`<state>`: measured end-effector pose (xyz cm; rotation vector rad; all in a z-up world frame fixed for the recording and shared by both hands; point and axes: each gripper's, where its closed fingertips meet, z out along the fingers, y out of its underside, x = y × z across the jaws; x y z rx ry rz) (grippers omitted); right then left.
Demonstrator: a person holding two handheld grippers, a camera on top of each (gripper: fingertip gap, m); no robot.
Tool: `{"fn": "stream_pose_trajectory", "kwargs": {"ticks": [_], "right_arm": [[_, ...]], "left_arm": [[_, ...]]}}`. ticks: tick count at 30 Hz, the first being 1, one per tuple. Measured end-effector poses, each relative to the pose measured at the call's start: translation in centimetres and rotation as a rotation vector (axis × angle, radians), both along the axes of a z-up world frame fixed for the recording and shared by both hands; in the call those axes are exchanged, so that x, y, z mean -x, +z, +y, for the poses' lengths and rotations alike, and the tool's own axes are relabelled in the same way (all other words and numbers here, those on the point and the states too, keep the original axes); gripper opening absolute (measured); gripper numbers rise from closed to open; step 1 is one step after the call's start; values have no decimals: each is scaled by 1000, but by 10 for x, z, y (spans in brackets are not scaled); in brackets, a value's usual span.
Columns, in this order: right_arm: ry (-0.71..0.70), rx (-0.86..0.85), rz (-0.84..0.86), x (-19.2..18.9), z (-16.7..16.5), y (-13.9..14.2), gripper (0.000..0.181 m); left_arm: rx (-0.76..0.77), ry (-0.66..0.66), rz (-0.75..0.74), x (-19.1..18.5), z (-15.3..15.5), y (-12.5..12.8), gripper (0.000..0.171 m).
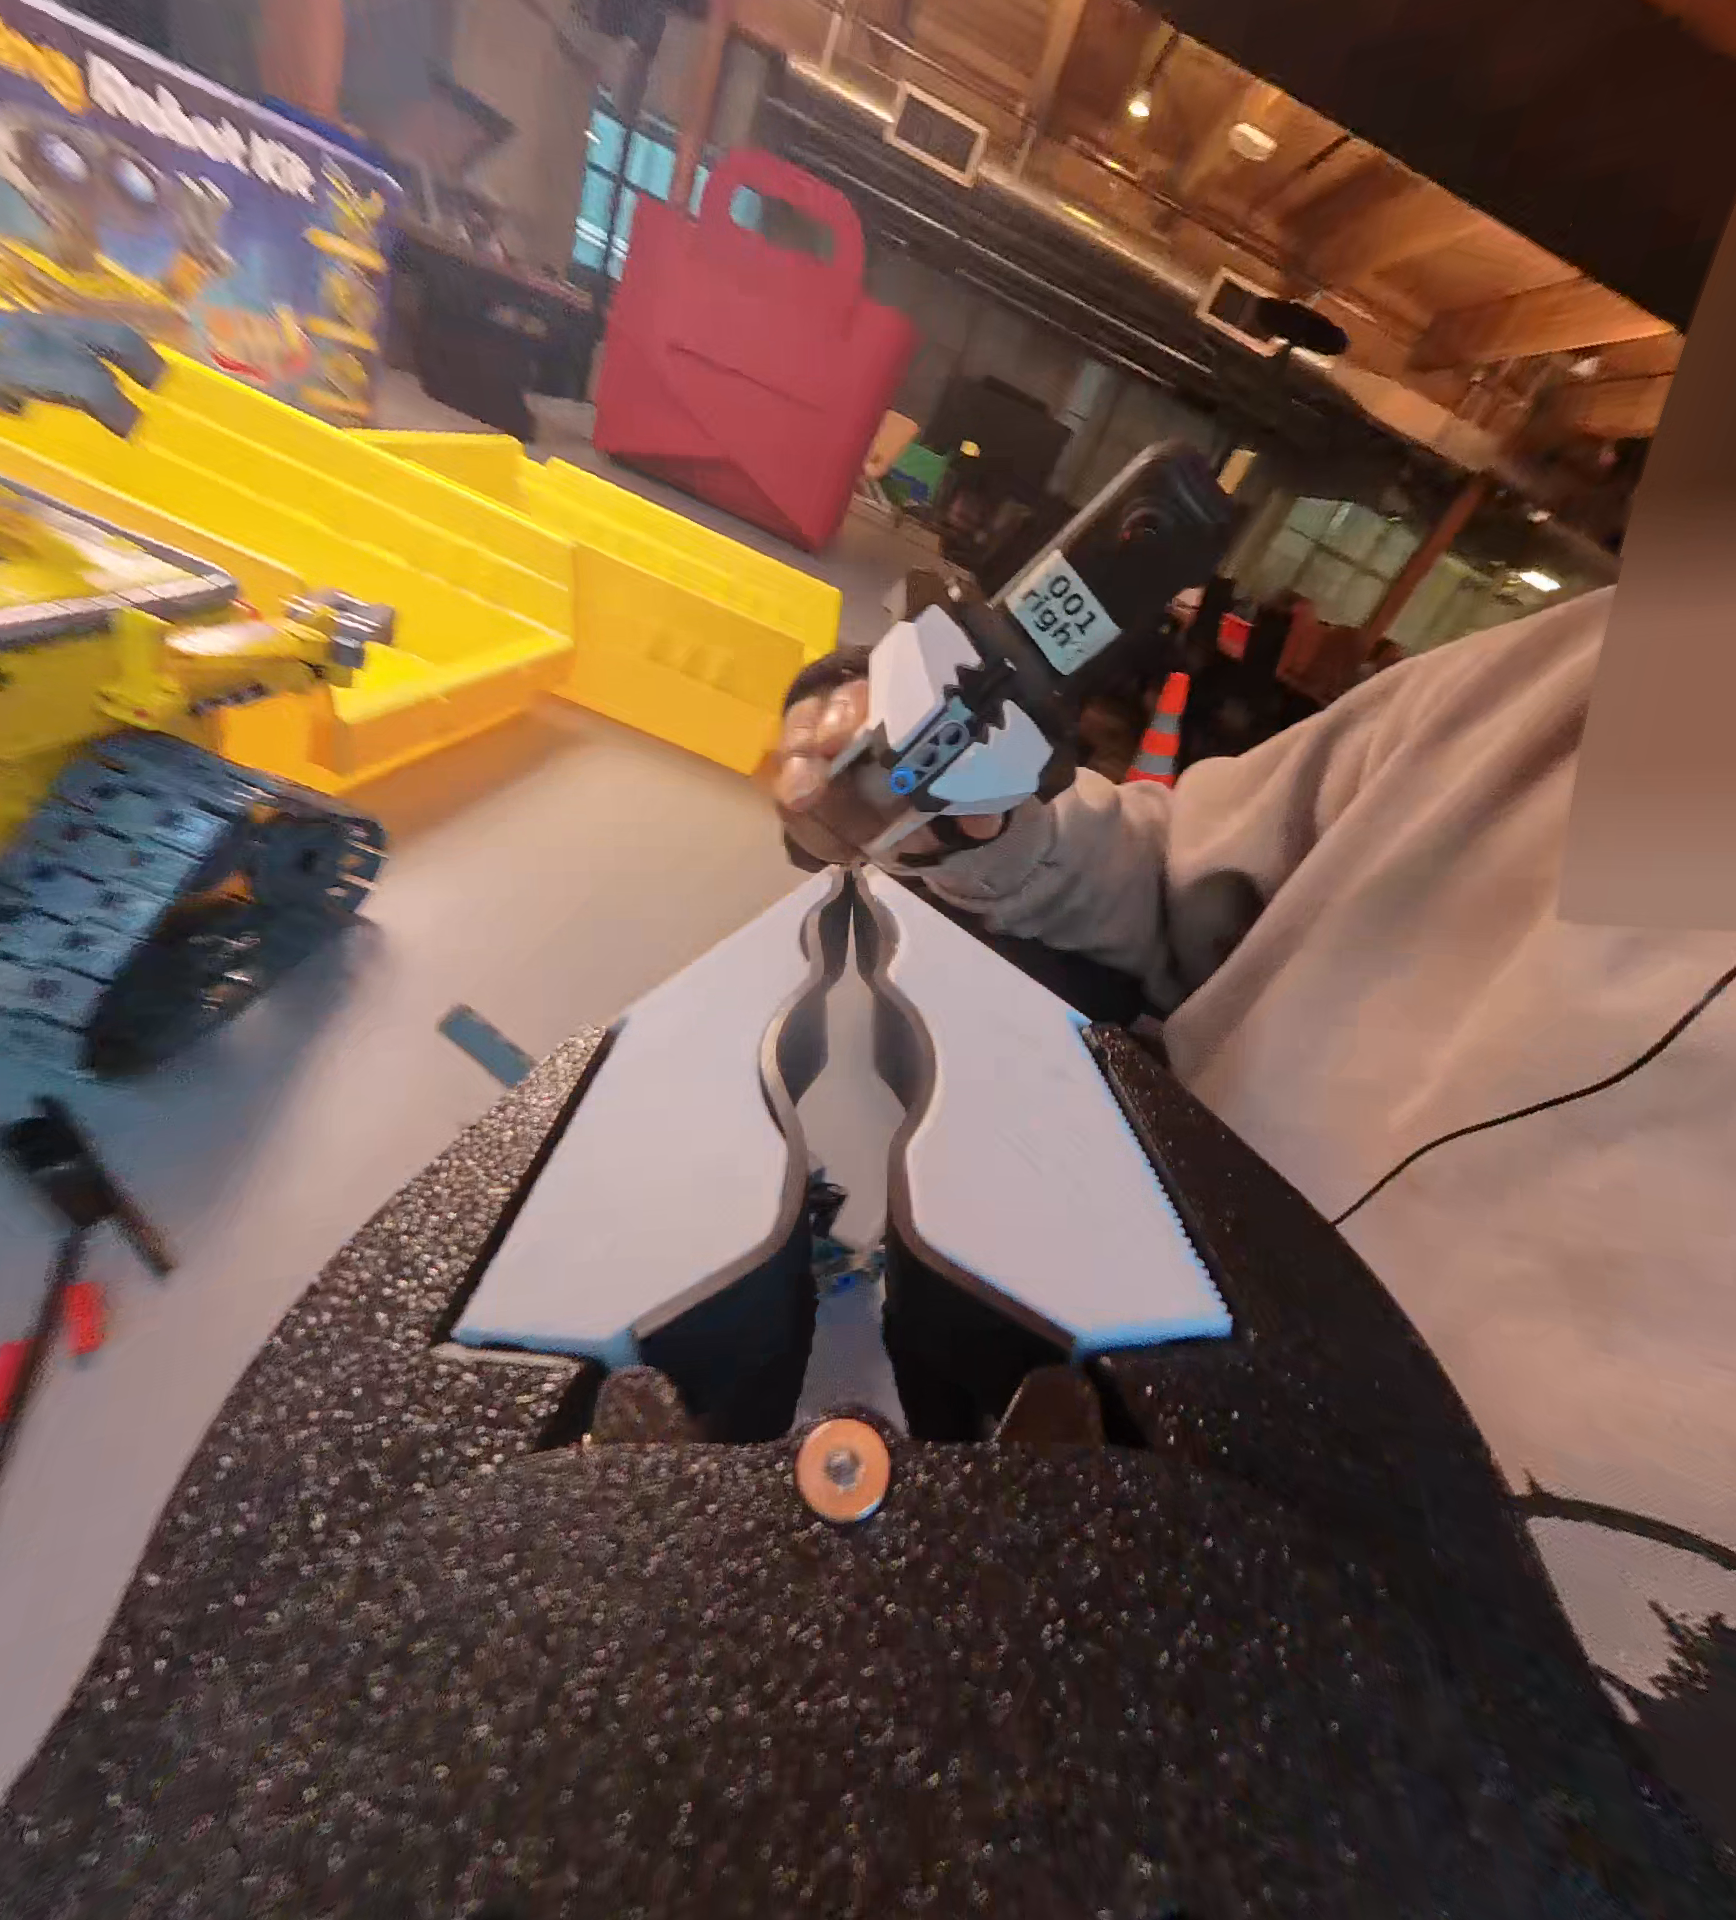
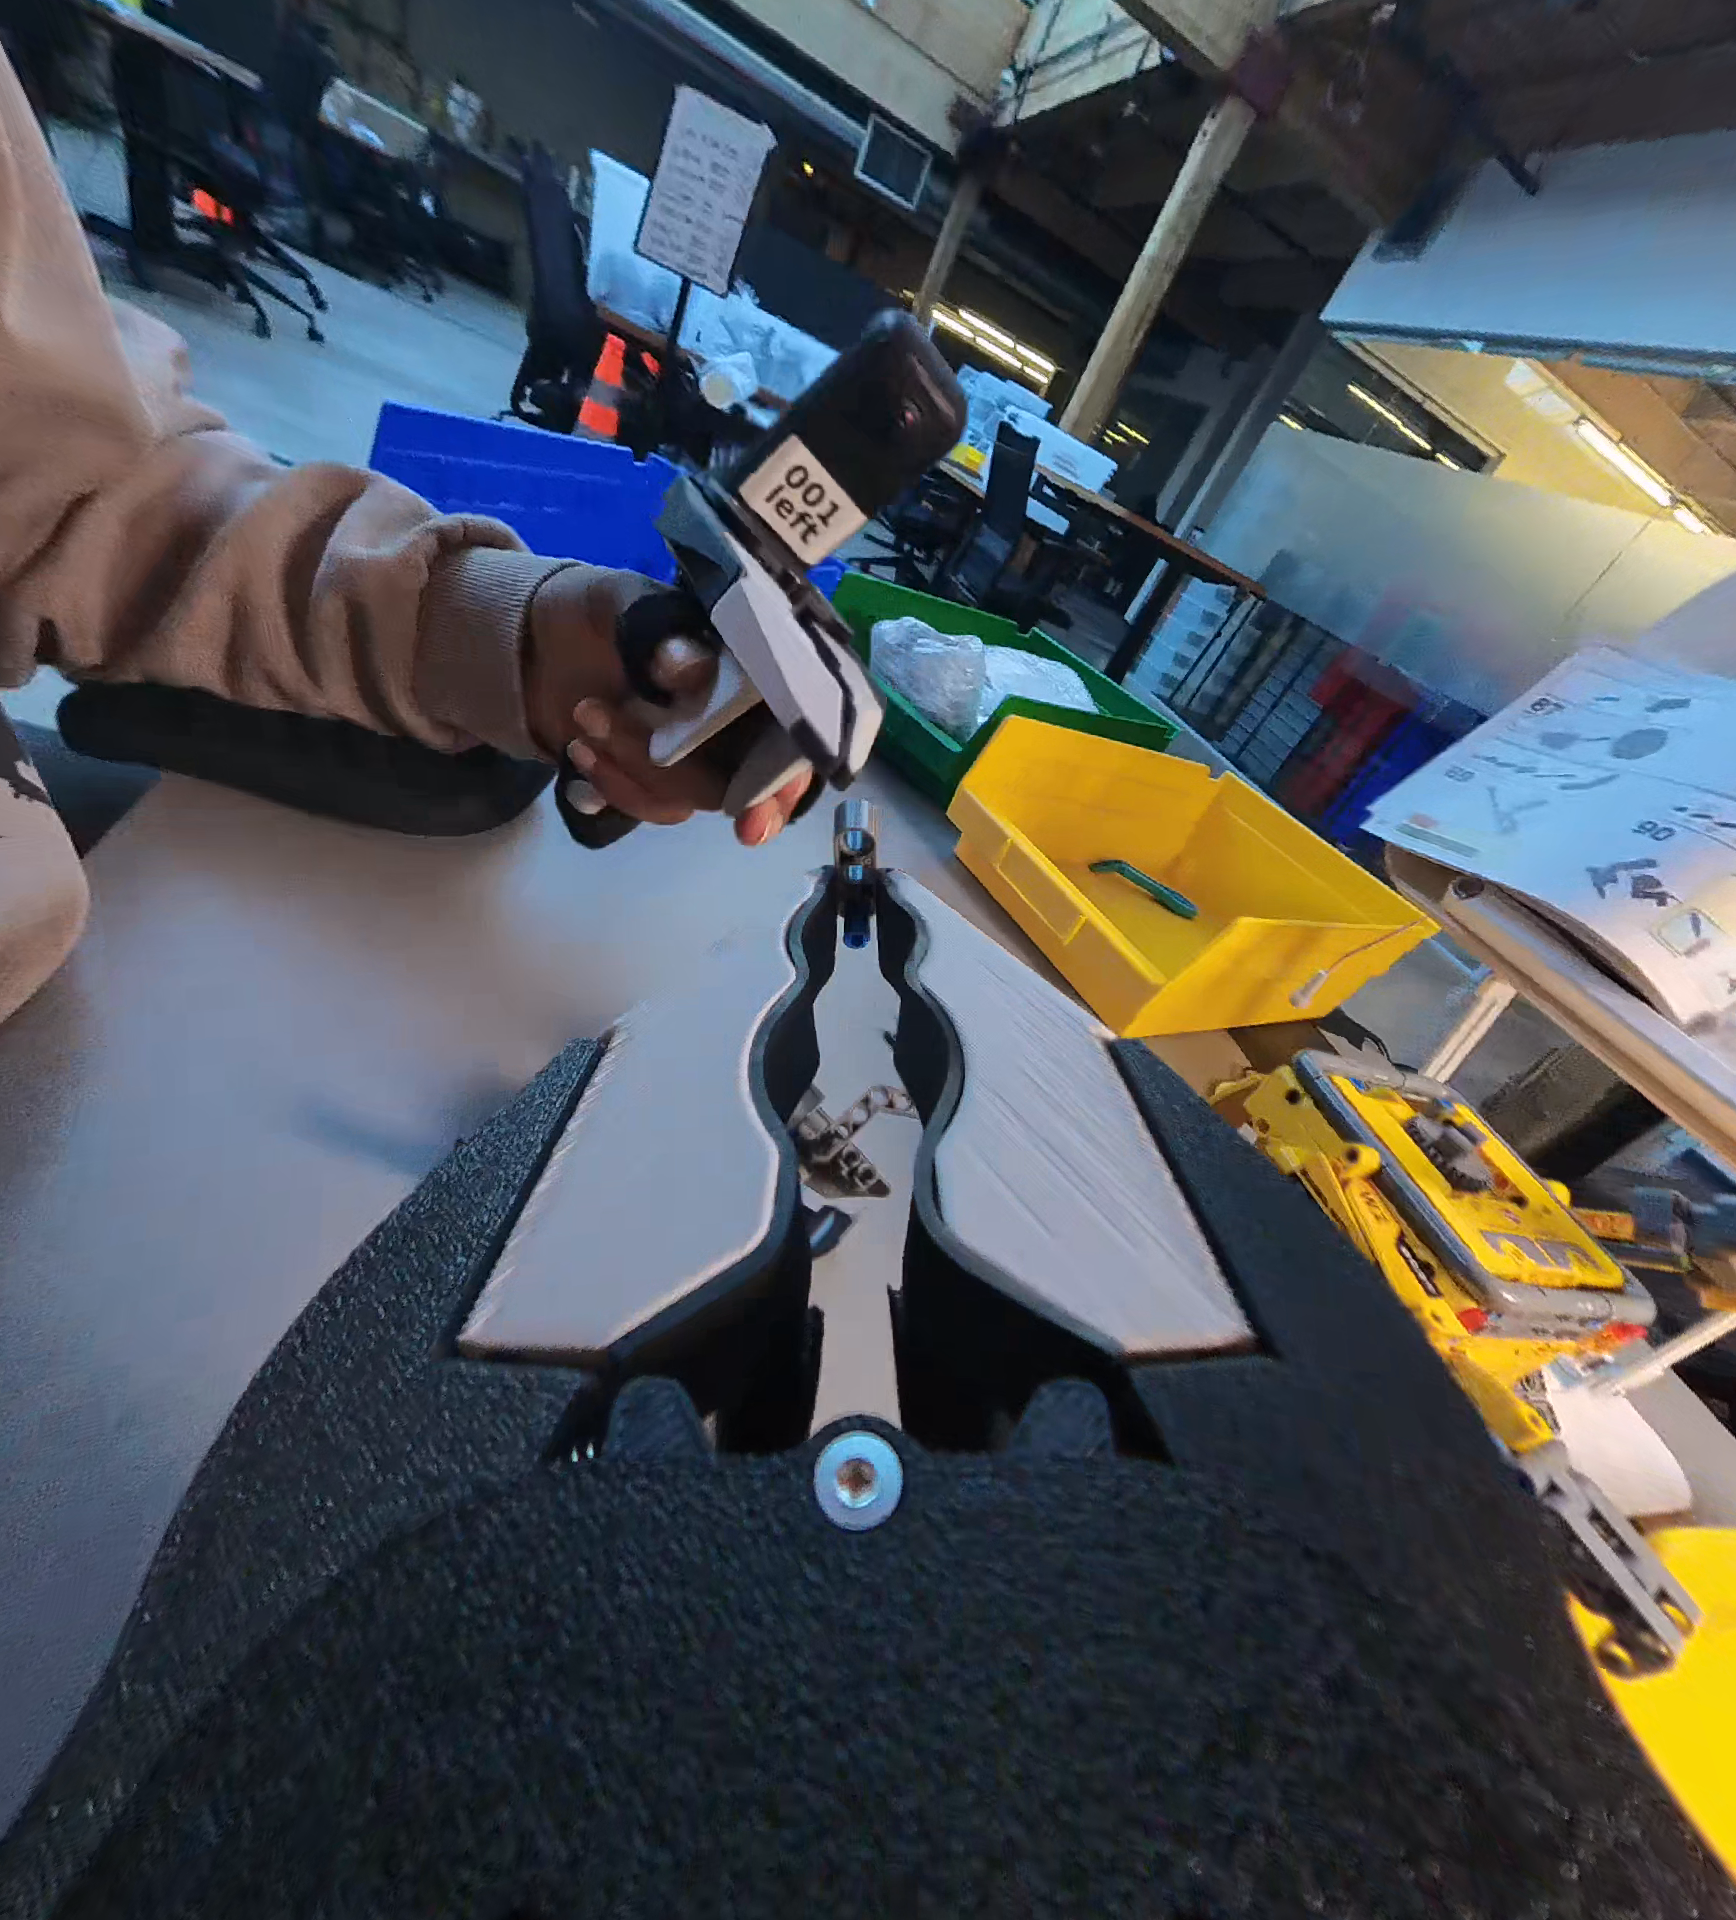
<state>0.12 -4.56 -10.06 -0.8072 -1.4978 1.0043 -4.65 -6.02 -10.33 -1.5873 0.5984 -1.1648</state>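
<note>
My right gripper (image 2: 853, 883) is shut on a small dark grey brick beam (image 2: 856, 836) with a blue pin, held up above the grey table (image 2: 272, 987). In the left wrist view the right gripper (image 1: 942, 740) faces me, with the beam (image 1: 931, 750) and a black gear between its fingers. My left gripper (image 1: 851, 885) is shut, with nothing visible between its tips, just below and in front of the right one. It also shows in the right wrist view (image 2: 840, 764), close above the beam's tip. A yellow tracked brick vehicle (image 1: 64, 727) stands at the left.
Yellow sorting trays (image 1: 531, 582), a printed box (image 1: 147, 208) and a red bag-shaped thing (image 1: 750, 343) stand behind. Loose black and red parts (image 1: 64, 1247) lie left. A yellow bin (image 2: 1155, 935), green bin (image 2: 957, 623), blue bin (image 2: 521, 478) and open booklet (image 2: 1622, 810) are near the vehicle (image 2: 1415, 1226). My hands' fingertips stand some 6 cm from each other. The yellow tracked brick vehicle (image 1: 64, 727) is about 20 cm from both grippers' fingertips.
</note>
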Motion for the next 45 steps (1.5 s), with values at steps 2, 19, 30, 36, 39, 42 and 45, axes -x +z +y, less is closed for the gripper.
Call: {"fn": "stream_pose_trajectory", "kwargs": {"ticks": [2,19,30,36,39,42,45], "right_arm": [[-3,-39,-19,4,-3,-7,7],[-94,-400,-48,13,-23,-19,6],[-62,-363,-37,9,-27,-16,6],[-27,-303,-47,3,-30,-14,6],[-146,-182,-24,-30,16,-1,6],[-97,-131,-10,-23,4,-7,6],[-88,-80,4,-19,10,-2,7]], "left_arm": [[64,-47,-15,-14,-1,-9,20],[126,-124,-37,-40,-9,-16,4],[-2,-118,130,-42,-13,-14,2],[-19,-147,152,-44,-20,-12,2],[-48,47,-12,27,-4,19,2],[-104,54,113,24,-5,4,3],[-146,23,201,4,-3,-3,3]]}}
